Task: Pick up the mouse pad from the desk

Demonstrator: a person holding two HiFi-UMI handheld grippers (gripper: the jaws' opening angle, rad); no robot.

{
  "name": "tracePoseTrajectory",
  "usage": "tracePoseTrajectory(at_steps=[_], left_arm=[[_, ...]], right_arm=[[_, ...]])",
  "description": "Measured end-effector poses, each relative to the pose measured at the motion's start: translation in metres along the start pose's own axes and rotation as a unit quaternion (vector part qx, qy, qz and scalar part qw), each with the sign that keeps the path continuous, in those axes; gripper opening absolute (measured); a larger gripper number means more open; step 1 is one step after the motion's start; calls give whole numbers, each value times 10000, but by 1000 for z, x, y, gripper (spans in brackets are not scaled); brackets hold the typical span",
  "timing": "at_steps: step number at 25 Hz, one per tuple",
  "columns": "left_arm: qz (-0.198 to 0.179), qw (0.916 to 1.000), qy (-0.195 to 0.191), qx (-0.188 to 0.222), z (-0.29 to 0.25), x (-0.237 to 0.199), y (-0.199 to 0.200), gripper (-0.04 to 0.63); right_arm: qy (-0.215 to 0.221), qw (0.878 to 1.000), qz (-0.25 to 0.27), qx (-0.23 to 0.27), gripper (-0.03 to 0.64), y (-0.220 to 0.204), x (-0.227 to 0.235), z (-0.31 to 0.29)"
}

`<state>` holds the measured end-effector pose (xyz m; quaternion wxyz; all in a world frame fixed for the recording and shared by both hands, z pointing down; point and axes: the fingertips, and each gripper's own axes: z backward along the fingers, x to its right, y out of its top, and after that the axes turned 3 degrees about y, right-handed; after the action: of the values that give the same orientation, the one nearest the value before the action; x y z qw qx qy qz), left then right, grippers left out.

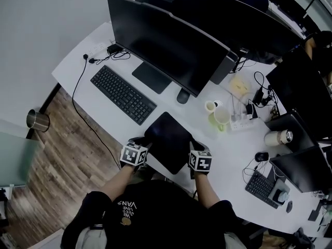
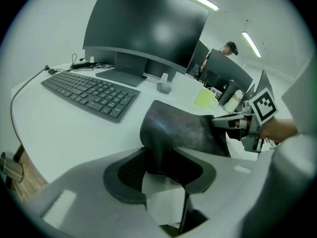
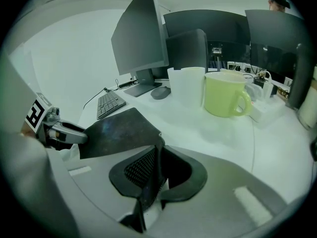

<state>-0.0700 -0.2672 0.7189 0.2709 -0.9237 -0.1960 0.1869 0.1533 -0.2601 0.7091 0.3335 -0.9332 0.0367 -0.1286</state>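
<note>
Reads VANS, upside down, on shirt (image 1: 127, 207) at lower frame. Pinches pad (image 1: 168, 139) by opposite edges: left claw (image 1: 140, 141) half-closed, right claw (image 1: 192, 142) nearly shut.

"VANS" is printed in pale letters on the person's black shirt (image 1: 127, 205) and is seen upside down in the head view. Square black-and-white code markers are borne by the left gripper (image 1: 141, 140) and right gripper (image 1: 193, 144).

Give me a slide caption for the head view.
The left gripper and right gripper grip opposite sides of a thin black rectangular mouse pad at a white desk.
</note>
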Motion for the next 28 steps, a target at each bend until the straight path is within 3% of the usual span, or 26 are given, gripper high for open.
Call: tracePoseTrajectory(at_steps=[9, 17, 28], left_arm=[[567, 9972, -181, 447, 13, 8, 12, 76], [802, 9930, -177, 847, 31, 16, 20, 61], [1036, 9812, -19, 1630, 74, 28, 31, 61]], right_arm=[[203, 9994, 201, 211, 48, 11, -8, 11], [451, 9973, 304, 484, 44, 24, -17, 29], [837, 9894, 514, 1066, 44, 54, -30, 68]])
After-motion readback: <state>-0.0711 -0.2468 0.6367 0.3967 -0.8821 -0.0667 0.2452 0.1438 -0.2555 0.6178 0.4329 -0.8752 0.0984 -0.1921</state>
